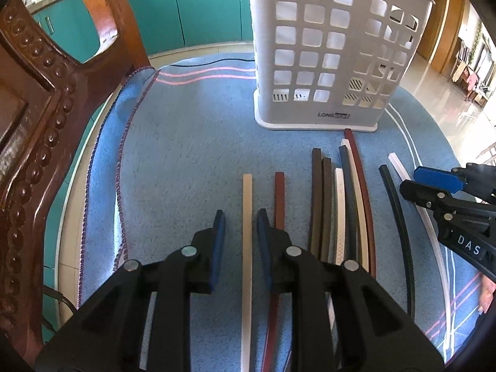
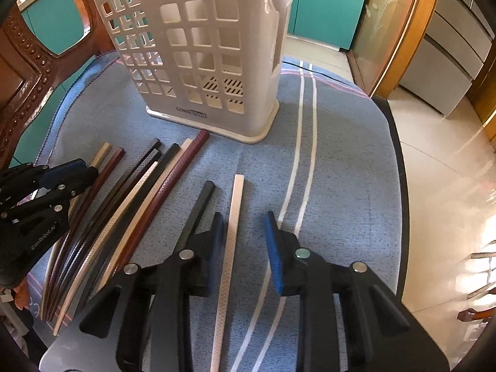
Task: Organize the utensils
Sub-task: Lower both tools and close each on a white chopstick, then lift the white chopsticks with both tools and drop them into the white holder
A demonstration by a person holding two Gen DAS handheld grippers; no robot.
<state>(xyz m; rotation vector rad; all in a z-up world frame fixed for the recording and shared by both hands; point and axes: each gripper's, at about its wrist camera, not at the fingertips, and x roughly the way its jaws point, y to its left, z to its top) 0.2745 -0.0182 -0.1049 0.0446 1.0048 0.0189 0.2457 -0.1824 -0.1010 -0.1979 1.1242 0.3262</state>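
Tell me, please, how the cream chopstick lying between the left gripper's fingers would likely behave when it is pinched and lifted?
The cream chopstick looks square-edged, so it probably will not roll on the blue cloth. It is long and thin, so, pinched at one spot by the left gripper, it may tilt. It seems rigid and probably light.

You have loose chopsticks (image 1: 340, 210) in cream, dark red, brown and black lying flat, roughly parallel, before an upright white slotted holder (image 1: 325, 49) at the cloth's far edge.
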